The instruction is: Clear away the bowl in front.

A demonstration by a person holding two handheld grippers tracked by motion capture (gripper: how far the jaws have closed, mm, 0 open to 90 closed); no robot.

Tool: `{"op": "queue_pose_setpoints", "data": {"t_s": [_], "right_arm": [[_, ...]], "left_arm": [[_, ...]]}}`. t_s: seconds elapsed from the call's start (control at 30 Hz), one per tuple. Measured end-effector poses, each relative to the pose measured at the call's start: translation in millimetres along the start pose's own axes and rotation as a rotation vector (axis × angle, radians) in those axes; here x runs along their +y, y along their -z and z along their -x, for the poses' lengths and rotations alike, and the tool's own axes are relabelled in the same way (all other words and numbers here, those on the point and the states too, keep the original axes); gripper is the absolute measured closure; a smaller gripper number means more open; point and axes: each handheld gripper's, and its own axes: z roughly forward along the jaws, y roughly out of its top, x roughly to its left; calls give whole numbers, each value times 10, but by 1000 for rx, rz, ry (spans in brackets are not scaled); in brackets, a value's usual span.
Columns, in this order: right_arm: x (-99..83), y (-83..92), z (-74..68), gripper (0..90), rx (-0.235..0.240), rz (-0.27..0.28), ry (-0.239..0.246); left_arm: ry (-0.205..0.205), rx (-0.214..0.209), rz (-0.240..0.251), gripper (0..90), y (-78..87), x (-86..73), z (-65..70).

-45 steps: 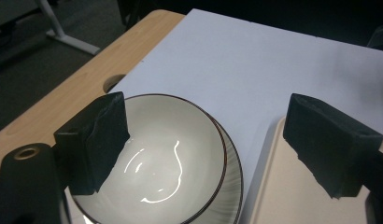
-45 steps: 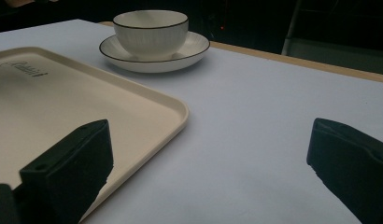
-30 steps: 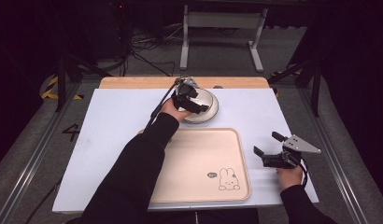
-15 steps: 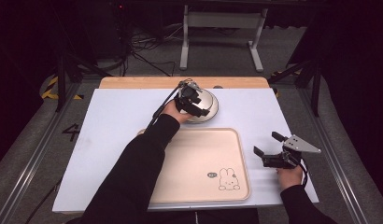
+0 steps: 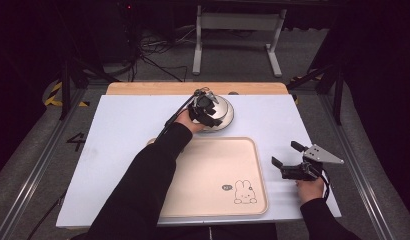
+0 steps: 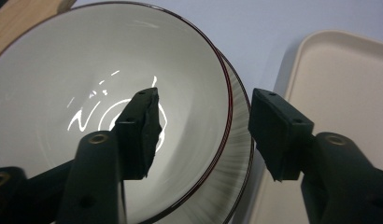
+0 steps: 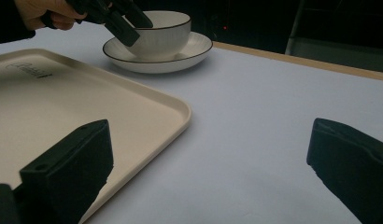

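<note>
Left gripper view | bowl (image 6: 87,93) rim between closing left gripper (image 6: 203,126) fingers (image 6: 143,130) | spread, not yet pinching

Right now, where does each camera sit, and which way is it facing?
High view: above the person's side, looking forward and down on the table; both forearms enter from below.
Left gripper view: rides the left gripper, looking down into the bowl; its jaws, just closing, straddle the rim.
Right gripper view: rides the right gripper, low, looking across the table; jaws open.
All share bowl, saucer and tray.
</note>
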Motion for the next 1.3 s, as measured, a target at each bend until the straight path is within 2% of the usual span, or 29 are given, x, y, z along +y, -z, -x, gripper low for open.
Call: {"op": "queue_pose_setpoints", "data": {"t_s": [0.03, 0.17, 0.3, 0.37, 0.43, 0.53, 0.6, 0.73, 0.87, 1.03, 1.17, 1.3], "right_arm": [[0, 0, 1, 10, 0, 0, 0], [0, 1, 1, 10, 0, 0, -1], [-1, 0, 1, 10, 2, 1, -1], [-1, 1, 2, 10, 2, 2, -1], [-1, 5, 2, 10, -2, 2, -8], [-1, 5, 3, 11, 1, 4, -10], [-1, 6, 3, 11, 1, 4, -10], [-1, 7, 7, 11, 1, 6, -10], [-1, 8, 6, 10, 2, 6, -11], [-1, 9, 6, 11, 4, 7, -11], [-1, 9, 8, 11, 2, 7, -10], [-1, 10, 9, 10, 2, 8, -12]], "left_arm": [[-3, 6, -20, 508, -8, -2, -5], [-6, 4, -47, 580, -35, -12, -4], [-28, 5, -74, 673, -51, 0, 5], [-28, 3, -70, 731, -55, 6, 13], [-37, 7, -78, 748, -61, 20, 25], [-57, 14, -93, 791, -71, 48, 41], [-87, 33, -115, 812, -81, 84, 70], [-111, 41, -127, 819, -81, 99, 82], [-115, 49, -131, 823, -79, 99, 96], [-153, 58, -137, 828, -63, 101, 97], [-131, 62, -129, 830, -42, 97, 103], [-110, 46, -77, 825, 61, 112, 72]]}}
